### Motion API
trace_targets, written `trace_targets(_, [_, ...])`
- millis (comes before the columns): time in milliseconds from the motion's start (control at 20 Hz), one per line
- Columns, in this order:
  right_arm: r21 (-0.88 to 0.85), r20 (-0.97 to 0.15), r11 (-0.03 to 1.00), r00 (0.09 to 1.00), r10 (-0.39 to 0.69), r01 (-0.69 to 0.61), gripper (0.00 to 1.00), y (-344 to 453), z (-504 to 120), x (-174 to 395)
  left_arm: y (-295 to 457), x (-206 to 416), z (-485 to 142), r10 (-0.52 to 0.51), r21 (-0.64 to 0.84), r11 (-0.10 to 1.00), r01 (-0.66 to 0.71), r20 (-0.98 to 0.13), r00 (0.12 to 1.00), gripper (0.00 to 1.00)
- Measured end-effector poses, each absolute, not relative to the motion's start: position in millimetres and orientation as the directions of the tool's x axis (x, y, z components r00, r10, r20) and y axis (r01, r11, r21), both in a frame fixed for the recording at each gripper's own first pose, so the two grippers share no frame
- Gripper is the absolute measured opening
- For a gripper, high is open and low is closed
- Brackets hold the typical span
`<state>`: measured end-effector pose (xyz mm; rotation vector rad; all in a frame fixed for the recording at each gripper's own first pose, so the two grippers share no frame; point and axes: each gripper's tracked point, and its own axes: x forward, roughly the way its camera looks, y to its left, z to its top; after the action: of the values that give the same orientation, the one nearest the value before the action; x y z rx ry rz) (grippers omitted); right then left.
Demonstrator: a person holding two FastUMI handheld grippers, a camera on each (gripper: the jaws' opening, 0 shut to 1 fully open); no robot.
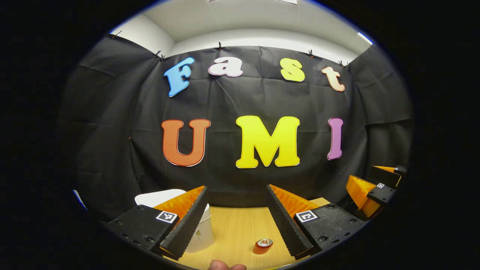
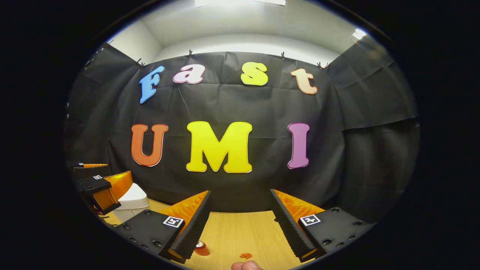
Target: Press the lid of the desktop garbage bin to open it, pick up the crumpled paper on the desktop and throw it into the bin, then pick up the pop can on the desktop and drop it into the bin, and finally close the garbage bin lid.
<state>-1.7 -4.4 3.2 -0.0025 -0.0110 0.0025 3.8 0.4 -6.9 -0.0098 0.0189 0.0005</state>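
A white desktop bin (image 1: 202, 234) stands on the wooden desk at the lower left of the left gripper view, partly behind one finger. Its lid (image 1: 157, 197) looks tipped up. An orange pop can (image 1: 263, 245) stands upright on the desk, just below and between the fingers of my left gripper (image 1: 236, 221), which is open and holds nothing. In the right gripper view, my right gripper (image 2: 240, 225) is also open and empty, above the desk. The can (image 2: 201, 248) sits by its left finger. The bin (image 2: 131, 200) is at the far left, under the left gripper (image 2: 118, 171).
The wooden desk (image 2: 243, 232) runs back to the black cloth wall. A small orange scrap (image 2: 246, 255) lies on it near the front. A person's fingertip (image 1: 225, 266) shows at the bottom edge. The right gripper (image 1: 362, 176) hovers at the far right of the left gripper view.
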Motion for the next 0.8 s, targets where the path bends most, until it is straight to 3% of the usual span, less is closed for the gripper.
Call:
trace_targets(450, [-0.001,0.004,1.000,1.000,0.012,-0.012,0.96,-4,-2,-2,2,1,-12,0.012,-0.005,1.000,-0.013,-0.027,1.000,0.99])
trace_targets(800, [0.010,-0.003,1.000,1.000,0.014,-0.014,0.96,-10,-7,7,20,10,-17,0.079,-0.011,0.997,-0.079,-0.036,0.996,0.99])
